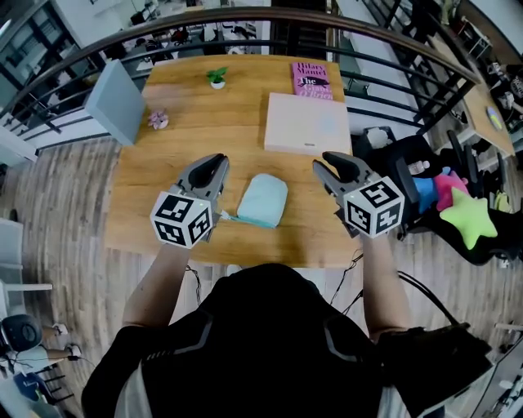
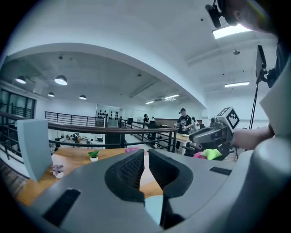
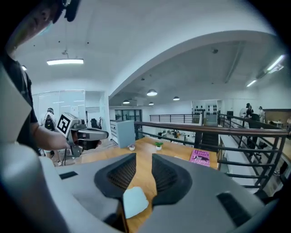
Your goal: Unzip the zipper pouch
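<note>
The pouch (image 1: 263, 200), pale teal and flat, lies on the table (image 1: 163, 155) close to the near edge, between the 2 grippers and touching neither. Whether its zip is open or closed I cannot tell from here.

The left gripper (image 1: 216, 166) is held up off the table just left of the pouch, pointing across the table. Its fingers (image 2: 132, 168) are together with only a sliver of a slit between them and nothing in it. The right gripper (image 1: 331, 166) is up at about the same height on the pouch's right. Its fingers (image 3: 166, 175) stand apart, with bare tabletop showing through the gap and nothing gripped.

Beyond the pouch, toward the far right of the table, lies a flat white box (image 1: 309, 122), and a pink book (image 1: 310, 79) is just behind it. A small green plant (image 1: 216, 77) sits at the far edge, a tiny pinkish flower (image 1: 158, 120) nearer the left side, and beside it a grey panel (image 1: 118, 102) stands at the left corner. A dark railing (image 1: 245, 16) curves behind the table. To the right a black chair (image 1: 425, 175) holds a green star toy (image 1: 467, 214).
</note>
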`<action>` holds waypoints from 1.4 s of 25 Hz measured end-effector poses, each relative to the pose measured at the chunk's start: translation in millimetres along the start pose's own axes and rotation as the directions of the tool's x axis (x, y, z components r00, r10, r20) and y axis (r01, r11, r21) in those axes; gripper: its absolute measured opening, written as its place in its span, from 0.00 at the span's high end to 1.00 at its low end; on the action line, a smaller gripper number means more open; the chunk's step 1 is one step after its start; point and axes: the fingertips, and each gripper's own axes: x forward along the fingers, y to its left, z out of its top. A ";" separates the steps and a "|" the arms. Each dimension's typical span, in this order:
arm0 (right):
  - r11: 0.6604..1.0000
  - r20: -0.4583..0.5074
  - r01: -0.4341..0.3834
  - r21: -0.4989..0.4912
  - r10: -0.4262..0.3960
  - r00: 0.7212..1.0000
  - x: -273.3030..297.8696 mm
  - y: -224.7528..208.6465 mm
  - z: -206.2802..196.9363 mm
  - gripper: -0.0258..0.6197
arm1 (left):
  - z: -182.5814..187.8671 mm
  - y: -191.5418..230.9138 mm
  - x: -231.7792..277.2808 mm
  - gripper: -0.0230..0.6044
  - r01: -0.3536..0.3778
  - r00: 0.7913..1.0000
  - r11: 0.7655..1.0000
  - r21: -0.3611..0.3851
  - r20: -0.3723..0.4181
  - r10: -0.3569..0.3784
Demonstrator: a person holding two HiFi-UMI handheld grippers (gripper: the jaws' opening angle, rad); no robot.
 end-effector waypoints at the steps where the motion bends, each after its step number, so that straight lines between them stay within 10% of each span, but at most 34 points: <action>1: 1.000 0.026 0.007 0.000 -0.007 1.000 -5.2 -1.0 9.6 0.78 | 10.9 -0.7 -2.8 0.91 -0.006 1.000 1.000 0.004 0.024 0.006; 11: 0.997 0.194 0.056 -0.050 -0.045 0.980 -33.0 4.6 80.8 0.94 | 86.4 -14.4 -18.3 0.91 -0.033 0.990 0.999 0.033 0.139 0.028; 35: 1.000 0.106 -0.006 -0.019 0.008 0.994 18.1 6.9 58.3 0.95 | 62.7 26.7 -45.7 0.92 -0.277 0.961 0.961 0.028 0.028 0.276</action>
